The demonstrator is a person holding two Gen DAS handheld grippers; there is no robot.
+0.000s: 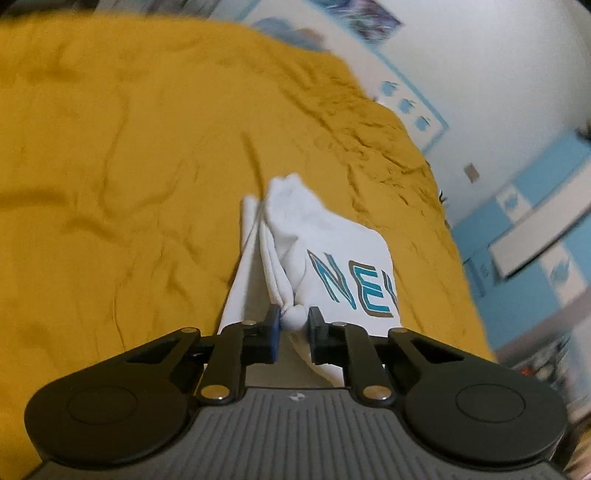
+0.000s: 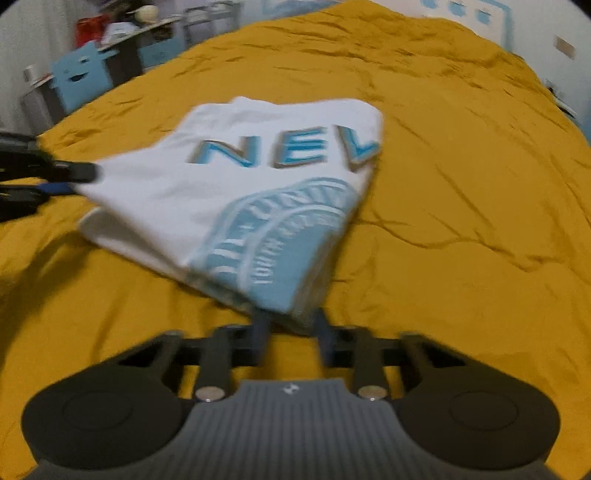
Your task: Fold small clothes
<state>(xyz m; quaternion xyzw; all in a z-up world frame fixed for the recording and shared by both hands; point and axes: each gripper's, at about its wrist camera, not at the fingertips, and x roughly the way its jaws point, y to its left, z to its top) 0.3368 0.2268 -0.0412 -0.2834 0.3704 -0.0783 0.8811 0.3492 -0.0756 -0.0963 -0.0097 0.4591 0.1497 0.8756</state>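
Observation:
A small white T-shirt with blue letters and a light blue round print lies partly folded on the mustard-yellow bed cover. My left gripper is shut on a bunched white corner of the T-shirt; it also shows at the left edge of the right wrist view. My right gripper is shut on the near edge of the shirt at the blue print and holds it lifted off the cover.
The yellow bed cover is wrinkled and fills most of both views. A white wall with blue trim runs along the right. A blue chair and a cluttered desk stand beyond the far left bed edge.

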